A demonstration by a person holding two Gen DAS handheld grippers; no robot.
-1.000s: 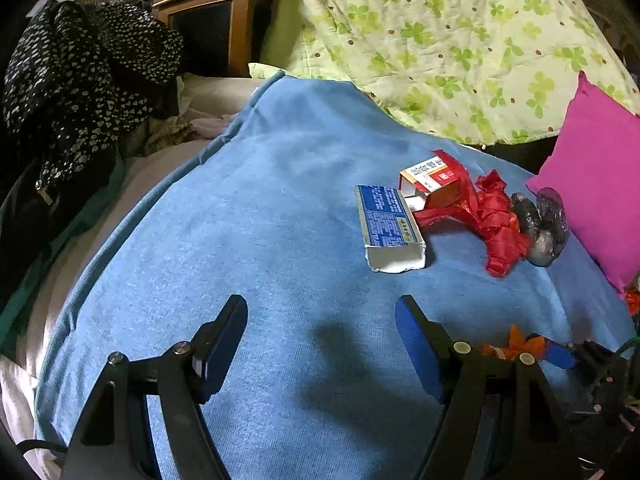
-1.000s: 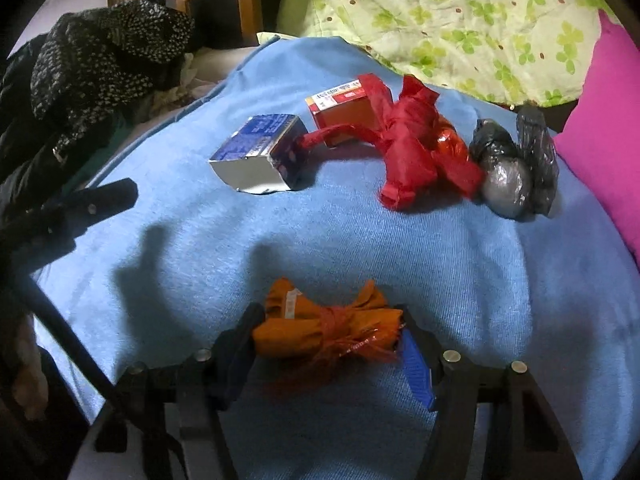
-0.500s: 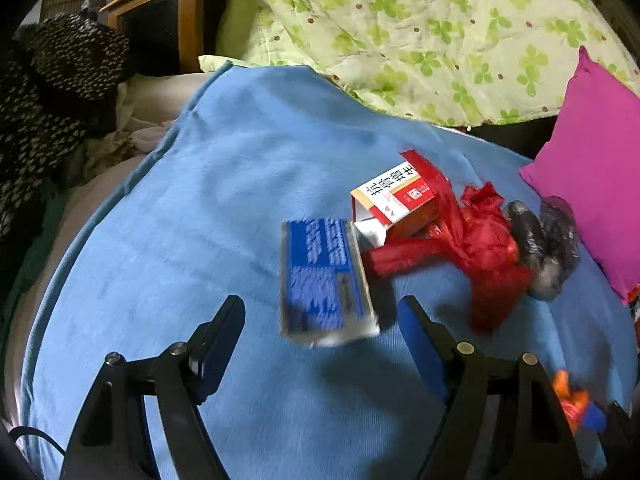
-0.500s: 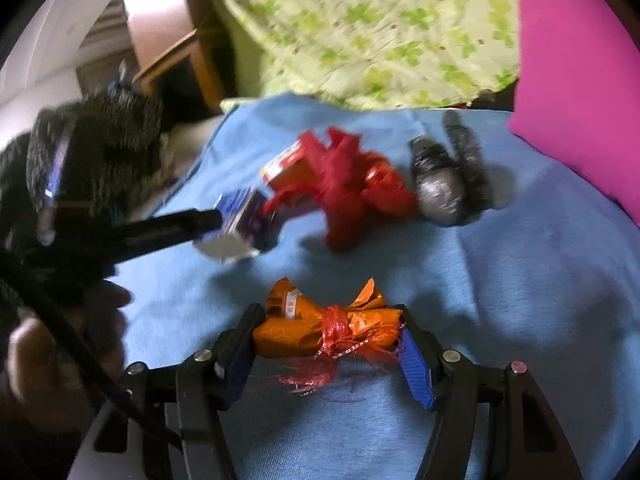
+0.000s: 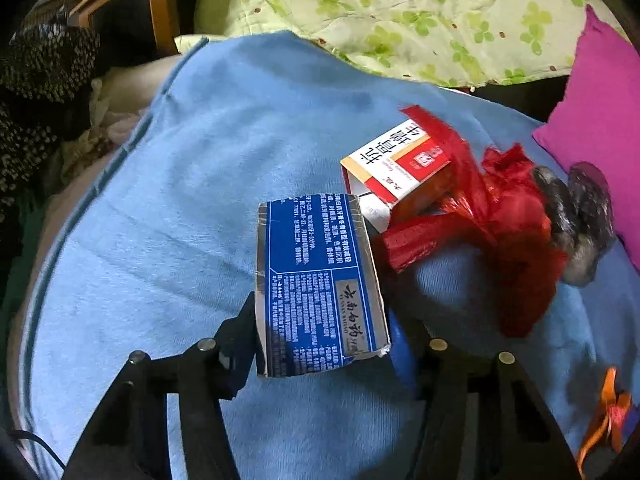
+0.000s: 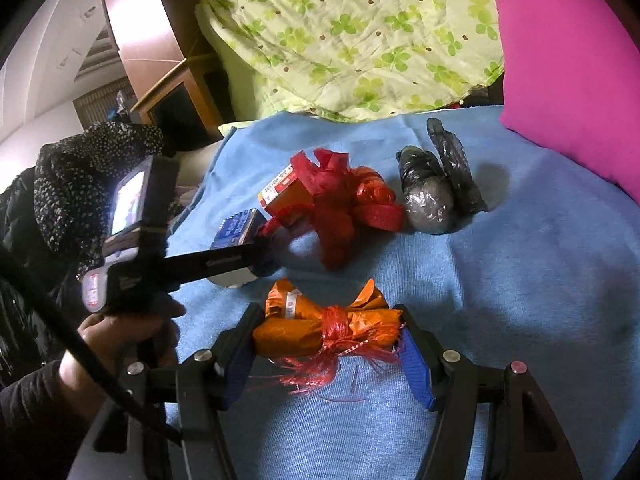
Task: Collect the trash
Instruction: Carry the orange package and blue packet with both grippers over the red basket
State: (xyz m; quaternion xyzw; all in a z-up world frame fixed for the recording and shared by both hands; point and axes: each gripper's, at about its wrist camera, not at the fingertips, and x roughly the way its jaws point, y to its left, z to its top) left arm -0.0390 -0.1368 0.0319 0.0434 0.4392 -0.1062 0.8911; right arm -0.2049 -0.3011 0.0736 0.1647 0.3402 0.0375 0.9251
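A blue toothpaste box (image 5: 316, 280) lies lengthwise between the fingers of my left gripper (image 5: 322, 320). The jaws are closing and both pads sit against its sides. In the right wrist view the same blue box (image 6: 234, 230) shows at the tip of the left gripper (image 6: 248, 256). My right gripper (image 6: 326, 336) is shut on an orange wrapped bundle (image 6: 320, 320) tied with red string, held just above the blanket. Behind lie a red and white carton (image 5: 400, 164), a crumpled red bag (image 5: 500, 232) and a grey-black wrapped lump (image 5: 576, 220).
Everything rests on a blue blanket (image 5: 180, 200). A pink pillow (image 6: 560, 60) stands at the right and a green clover quilt (image 6: 340, 40) at the back. Dark spotted clothes (image 5: 36, 80) and a wooden cabinet (image 5: 120, 12) are at the left. A person's hand (image 6: 120, 332) holds the left gripper.
My left gripper moved forward to the blue box and its jaws narrowed onto it. The right gripper rose and rolled a little, keeping the orange bundle.
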